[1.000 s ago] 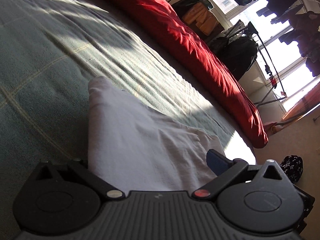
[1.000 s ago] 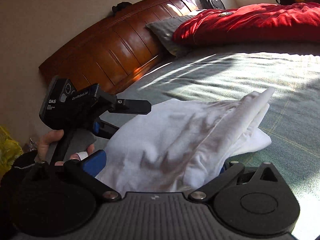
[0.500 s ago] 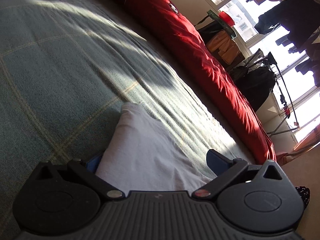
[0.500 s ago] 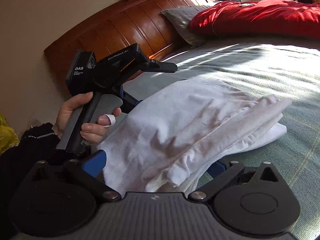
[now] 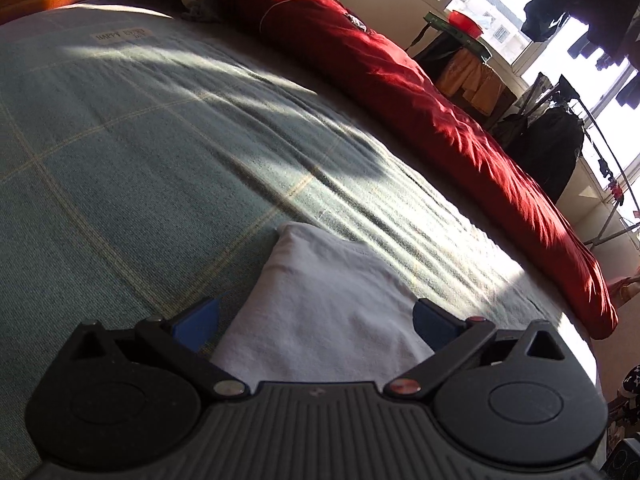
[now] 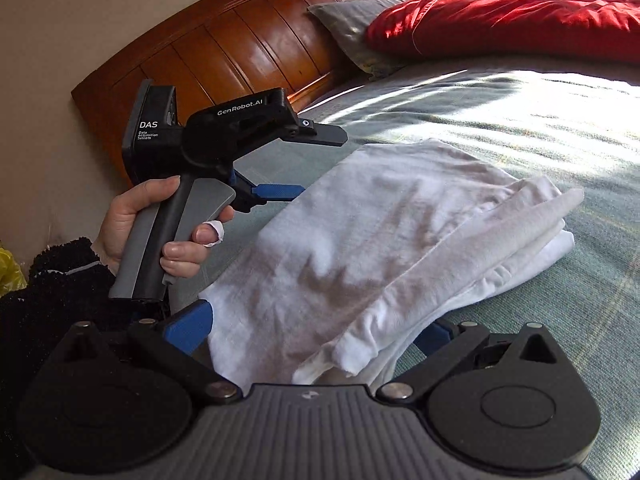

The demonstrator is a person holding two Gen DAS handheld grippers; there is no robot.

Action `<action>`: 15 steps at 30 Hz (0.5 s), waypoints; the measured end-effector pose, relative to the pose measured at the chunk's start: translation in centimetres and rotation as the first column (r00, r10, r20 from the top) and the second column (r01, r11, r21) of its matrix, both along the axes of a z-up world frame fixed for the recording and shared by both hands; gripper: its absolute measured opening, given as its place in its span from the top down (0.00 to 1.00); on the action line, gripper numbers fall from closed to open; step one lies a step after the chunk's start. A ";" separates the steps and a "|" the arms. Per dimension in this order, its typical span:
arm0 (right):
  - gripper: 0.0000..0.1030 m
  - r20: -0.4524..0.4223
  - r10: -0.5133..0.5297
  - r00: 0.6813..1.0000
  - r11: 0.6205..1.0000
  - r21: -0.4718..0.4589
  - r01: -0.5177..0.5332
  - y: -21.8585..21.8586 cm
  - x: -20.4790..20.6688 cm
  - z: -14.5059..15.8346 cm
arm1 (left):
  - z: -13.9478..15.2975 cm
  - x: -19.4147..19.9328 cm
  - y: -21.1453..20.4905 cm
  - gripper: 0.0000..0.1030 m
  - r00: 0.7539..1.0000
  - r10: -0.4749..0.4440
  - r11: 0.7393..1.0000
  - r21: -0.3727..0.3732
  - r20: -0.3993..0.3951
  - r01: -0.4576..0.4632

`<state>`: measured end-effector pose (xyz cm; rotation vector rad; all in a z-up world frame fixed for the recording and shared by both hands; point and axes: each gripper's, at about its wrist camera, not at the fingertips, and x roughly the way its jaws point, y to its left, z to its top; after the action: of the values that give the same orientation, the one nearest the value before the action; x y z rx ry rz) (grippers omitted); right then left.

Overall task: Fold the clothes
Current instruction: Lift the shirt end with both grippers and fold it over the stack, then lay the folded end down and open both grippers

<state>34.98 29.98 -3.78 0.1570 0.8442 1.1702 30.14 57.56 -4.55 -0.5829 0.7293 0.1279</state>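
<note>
Step in hand: a judgement — the fold looks late on; the white cotton garment [image 6: 360, 248] lies doubled into a thick oblong, and both tools sit at its near end, neither gripping.
Left gripper [image 5: 316, 320]: blue-padded fingers spread wide apart, one either side of the garment's near end, nothing pinched between them; in the right wrist view a hand [image 6: 160, 232] holds its grey pistol grip at the garment's headboard side.
Right gripper [image 6: 316, 332]: fingers likewise apart, the garment's loose hem between them but not clamped.
Where the garment is: on the grey-green checked bedspread [image 5: 120, 160], well apart from the long red quilt [image 5: 440, 108] at the far edge and from the brown wooden headboard [image 6: 248, 40].
How the garment looks: soft, limp, several layers stacked; top face smooth with faint creases, the layer edges on the side away from the headboard slipping out unevenly, a rolled hem hanging at the near end.
Next move calls for: probably closing on the near edge through all layers, then carrying it over towards the far end, both tools level so the stack does not skew.
</note>
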 end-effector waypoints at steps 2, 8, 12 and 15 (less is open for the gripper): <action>0.00 -0.017 0.001 1.000 1.000 0.005 -0.001 -0.2 0.6 -0.2 | 0.8 -1.3 -1.3 0.01 1.000 -0.023 0.998 0.053 0.015 0.022; 0.00 -0.228 -0.060 0.972 0.992 0.098 0.084 -2.9 5.9 -3.1 | 1.1 -5.4 -3.5 0.01 0.995 -0.072 0.997 0.026 0.073 0.070; 0.00 -0.410 -0.048 0.911 0.968 0.207 0.144 -3.6 10.1 -4.6 | 0.0 -7.1 -4.2 0.01 0.993 -0.083 0.996 -0.034 0.090 0.086; 0.00 -0.422 -0.072 0.904 0.953 0.238 0.187 -3.9 11.6 -3.8 | -1.6 -7.3 -4.4 0.01 0.996 -0.080 0.996 -0.036 0.045 0.081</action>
<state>46.60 26.09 -7.56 0.6990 1.0159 1.1386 22.81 53.14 -6.18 -0.5893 0.7133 0.0271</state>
